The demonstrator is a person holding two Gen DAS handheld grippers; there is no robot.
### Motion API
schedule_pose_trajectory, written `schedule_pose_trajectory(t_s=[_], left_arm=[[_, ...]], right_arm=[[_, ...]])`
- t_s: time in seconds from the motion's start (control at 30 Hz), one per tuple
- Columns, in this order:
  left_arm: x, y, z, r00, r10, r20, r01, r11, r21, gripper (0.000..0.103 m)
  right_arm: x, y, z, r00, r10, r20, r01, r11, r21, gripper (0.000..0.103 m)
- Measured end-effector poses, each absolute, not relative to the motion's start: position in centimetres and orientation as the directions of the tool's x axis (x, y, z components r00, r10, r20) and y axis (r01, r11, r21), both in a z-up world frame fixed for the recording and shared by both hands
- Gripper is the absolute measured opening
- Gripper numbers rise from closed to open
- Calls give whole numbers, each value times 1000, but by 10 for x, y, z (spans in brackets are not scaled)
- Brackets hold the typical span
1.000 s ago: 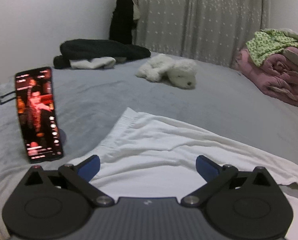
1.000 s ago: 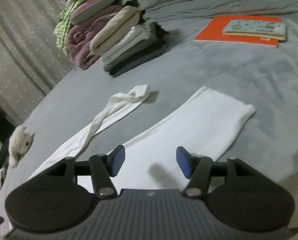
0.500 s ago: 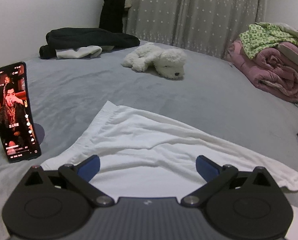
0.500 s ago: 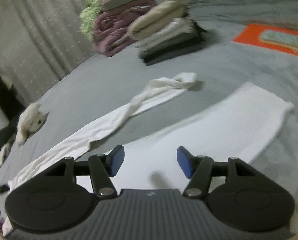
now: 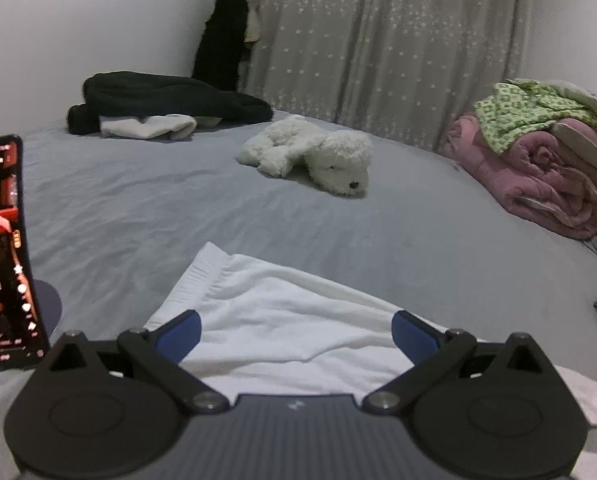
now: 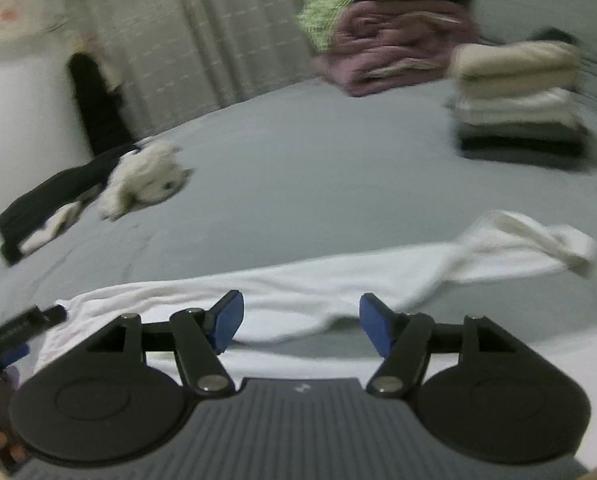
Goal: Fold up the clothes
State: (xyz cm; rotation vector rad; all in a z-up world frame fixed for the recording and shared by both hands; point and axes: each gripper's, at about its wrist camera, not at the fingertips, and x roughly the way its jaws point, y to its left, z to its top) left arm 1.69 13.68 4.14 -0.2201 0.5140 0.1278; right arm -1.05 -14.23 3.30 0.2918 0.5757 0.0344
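Tongs, left (image 5: 294,332): blue pads spread wide, nothing between them, poised low over the waistband end of the white trousers (image 5: 282,320). Tongs, right (image 6: 300,322): also spread wide and empty, poised over the nearer leg, with the far leg just beyond the pads.

Garment: white trousers lie stretched out on the grey bed (image 5: 202,208). Ribbed waistband (image 5: 202,276) sits ahead and left of the left pads. In the right view the far leg (image 6: 378,276) runs away to the right and ends in a twisted, bunched cuff (image 6: 538,240). That leg is rumpled, not flat. The right view is motion-blurred, so cuff detail is probably a roll or twist, not certain.

Surroundings: stack of folded clothes (image 6: 518,116) at the far right of the bed, well apart from the trousers. Plush dog (image 5: 310,156) mid-bed, lit phone (image 5: 2,256) propped at the left, dark clothes (image 5: 166,100) by the wall.

Step in hand (judgement): the trousers are laid out but not folded; both tongs are placed as if to take hold, left at the waist, right on the legs.

Next move calls for: pads to close on fabric edges only, without pinching the sheet. The twisted cuff needs straightening so one leg can lie square on the other. Thin cloth is likely to drag and wrinkle if pulled from one end alone.
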Motion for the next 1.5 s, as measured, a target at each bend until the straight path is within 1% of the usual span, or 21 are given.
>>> schedule_pose_trajectory(t_s=[0.13,0.23,0.3,0.37,0.4,0.43,0.47,0.5,0.53,0.57,0.6,0.63,0.7,0.73,0.77,0.8,0.83,0.93,1.1,1.27,1.5], left_arm=[[20,146,35,871,27,-491,-130,975,-178,101],[22,152,30,875,-3,-484,-96,979,-179,99],[23,155,29,880,-20,-475,-78,979,-186,96],[24,157,30,884,-43,-465,-59,977,-203,89],[26,157,31,884,-59,-464,-45,977,-210,87],[27,158,32,882,-76,-464,-30,976,-217,82],[30,159,32,879,-87,-469,-22,975,-221,77],[32,160,31,872,-93,-480,-21,974,-228,74],[35,162,31,866,-99,-491,-22,972,-234,67],[38,164,30,859,-104,-502,-23,970,-241,62],[41,167,28,850,-101,-517,-34,969,-246,59],[44,169,26,841,-97,-532,-47,967,-251,56],[50,175,23,822,-81,-563,-79,964,-255,55],[52,178,21,813,-68,-578,-100,962,-252,55],[55,181,20,803,-54,-594,-120,961,-250,55],[57,184,18,792,-41,-609,-140,959,-247,54],[60,188,16,781,-33,-623,-158,956,-248,54],[65,202,13,763,-33,-645,-196,940,-279,48],[65,219,13,761,-74,-645,-230,898,-375,47],[66,216,13,763,-64,-643,-234,900,-367,47],[67,219,14,765,-63,-641,-237,898,-371,47]], right_arm=[[26,-112,30,821,224,-525,-101,962,252,68],[54,-89,26,791,292,-538,-211,955,207,68],[68,-80,23,768,321,-555,-256,947,193,68],[85,-72,18,740,341,-579,-288,940,186,66],[93,-68,16,726,351,-591,-303,935,183,62],[102,-63,13,712,360,-603,-319,931,180,60],[110,-61,11,699,367,-614,-323,928,186,55],[118,-60,8,686,372,-625,-323,926,196,51],[126,-59,6,673,375,-637,-323,924,203,50],[135,-57,3,660,378,-649,-323,923,209,47],[142,-55,1,646,381,-661,-328,921,210,45],[149,-53,-1,632,383,-674,-334,919,210,40],[153,-50,-6,599,389,-700,-359,912,199,30],[153,-48,-8,584,390,-712,-374,908,190,28],[152,-44,-9,580,387,-717,-392,904,171,24],[151,-41,-9,574,388,-721,-411,898,156,10],[149,-39,-9,567,390,-726,-431,891,142,4],[147,-35,-5,561,383,-734,-455,883,113,3],[152,-33,7,601,347,-719,-459,887,45,2],[173,-24,23,650,311,-693,-439,898,-9,2],[208,-5,29,678,283,-678,-410,912,-29,2]])
